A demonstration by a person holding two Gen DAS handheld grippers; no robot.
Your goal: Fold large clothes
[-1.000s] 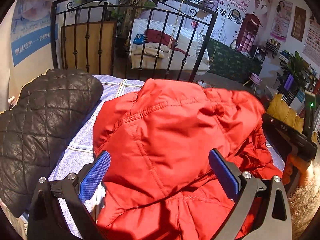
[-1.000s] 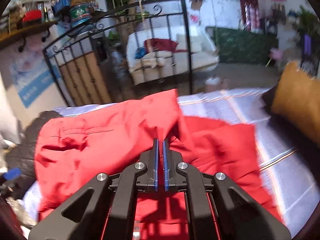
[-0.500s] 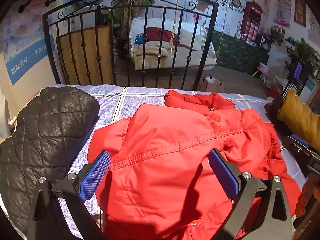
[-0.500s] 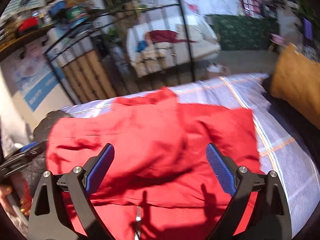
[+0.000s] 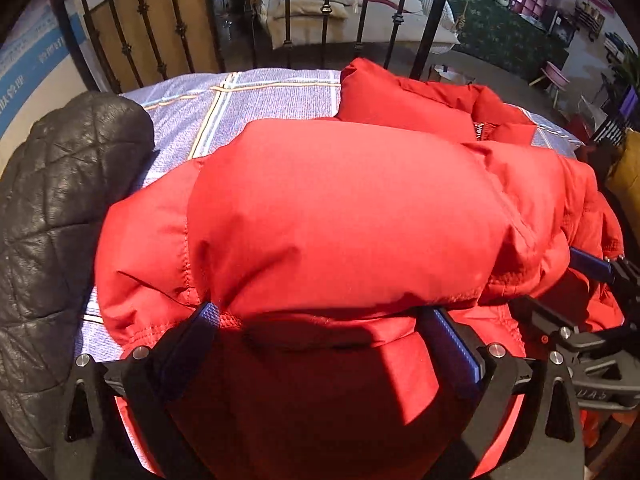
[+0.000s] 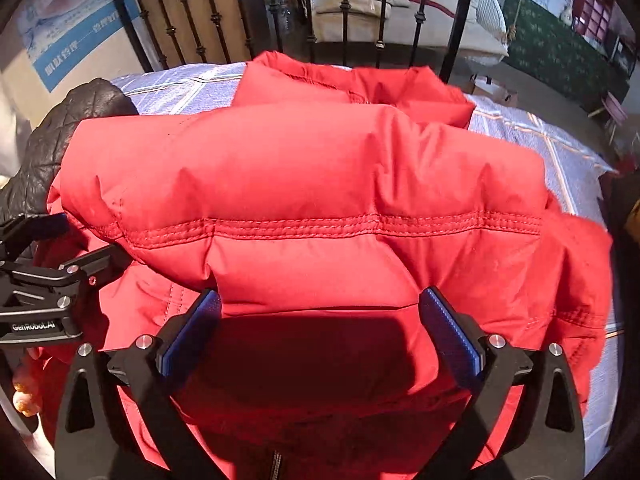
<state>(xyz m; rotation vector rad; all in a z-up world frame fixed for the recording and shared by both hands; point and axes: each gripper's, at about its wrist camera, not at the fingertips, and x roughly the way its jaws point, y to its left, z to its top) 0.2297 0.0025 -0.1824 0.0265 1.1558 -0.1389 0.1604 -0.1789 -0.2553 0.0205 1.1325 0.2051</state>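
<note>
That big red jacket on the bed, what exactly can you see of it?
The red jacket is a puffy, padded coat of smooth, slightly shiny fabric with rows of stitched seams. It lies folded over itself in a thick bundle on the checked bedsheet, its collar toward the iron bed rail, a zipper showing there. Its left edge lies against a black quilted jacket. Both wide-open grippers, left and right, straddle its near folded edge.

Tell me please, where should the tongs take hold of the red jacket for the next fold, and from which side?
Probably the near folded edge of the red jacket, from the near side, coming down: it bulges thick between the open right tongs, whose jaws are opening, and left tongs.
</note>
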